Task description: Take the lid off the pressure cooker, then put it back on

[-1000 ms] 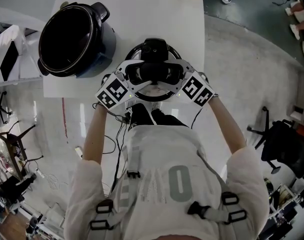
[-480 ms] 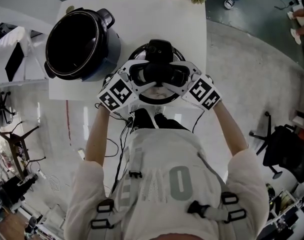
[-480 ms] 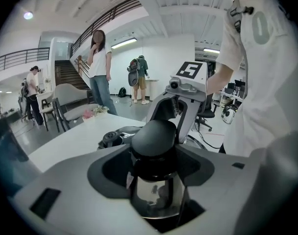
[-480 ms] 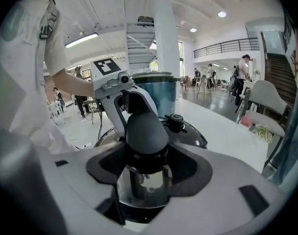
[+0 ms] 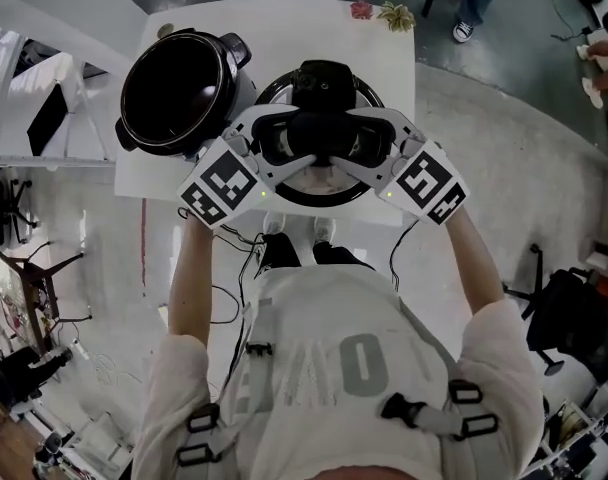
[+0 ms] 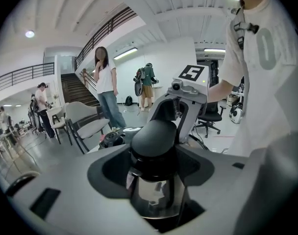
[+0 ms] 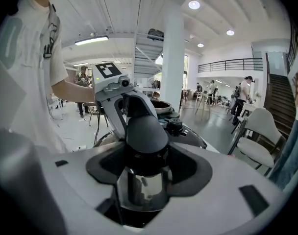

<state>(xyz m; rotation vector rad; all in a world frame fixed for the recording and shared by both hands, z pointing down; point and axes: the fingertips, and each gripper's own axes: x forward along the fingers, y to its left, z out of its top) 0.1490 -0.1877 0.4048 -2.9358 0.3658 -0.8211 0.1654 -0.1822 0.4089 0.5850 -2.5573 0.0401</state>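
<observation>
In the head view, the open pot (image 5: 179, 88) stands on the left part of the white table (image 5: 384, 58). The lid (image 5: 319, 186) is just beside it on the right, over the table's near edge; I cannot tell if it touches the table. The left claw (image 5: 276, 146) and the right claw (image 5: 372, 148) meet over the lid from opposite sides.

In the left gripper view, the left claw pinches the lid's black knob (image 6: 154, 136), one jaw on each side, above a shiny stem.

In the right gripper view, the right claw pinches the same knob in the same way.

The whole lid probably hangs on this one round knob. If one hand goes higher or pulls harder, the lid can tilt, slip out, or hit the pot's rim and sit crooked.
</observation>
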